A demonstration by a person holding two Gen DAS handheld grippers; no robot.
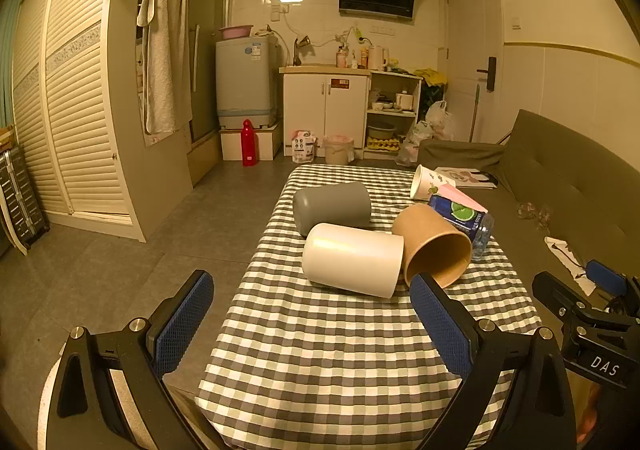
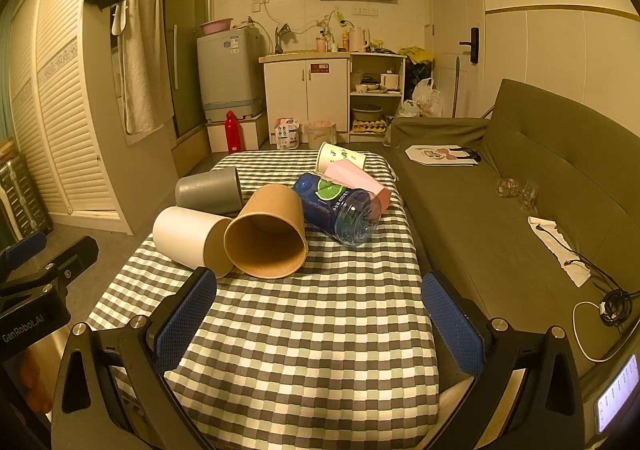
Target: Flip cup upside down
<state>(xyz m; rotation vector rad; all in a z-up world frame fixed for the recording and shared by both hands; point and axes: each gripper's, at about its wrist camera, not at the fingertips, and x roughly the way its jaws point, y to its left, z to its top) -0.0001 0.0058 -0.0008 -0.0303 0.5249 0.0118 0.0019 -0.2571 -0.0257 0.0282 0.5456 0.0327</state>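
Observation:
Several cups lie on their sides on the checked table (image 1: 320, 350). A white cup (image 1: 352, 260) (image 2: 186, 236) lies nearest, a brown paper cup (image 1: 436, 246) (image 2: 268, 232) beside it with its mouth toward me, a grey cup (image 1: 332, 206) (image 2: 210, 190) behind. A white printed paper cup (image 1: 426, 182) (image 2: 338, 158) and a pink cup (image 1: 460, 198) (image 2: 360, 180) lie further back. My left gripper (image 1: 312, 302) is open and empty, short of the white cup. My right gripper (image 2: 320, 302) is open and empty, just short of the brown cup.
A blue-labelled plastic bottle (image 1: 466, 220) (image 2: 340, 210) lies against the brown and pink cups. A grey sofa (image 2: 520, 190) runs along the table's right side, with glasses (image 2: 518, 190) and cables (image 2: 592, 290) on it. The floor (image 1: 120, 270) drops off at the left.

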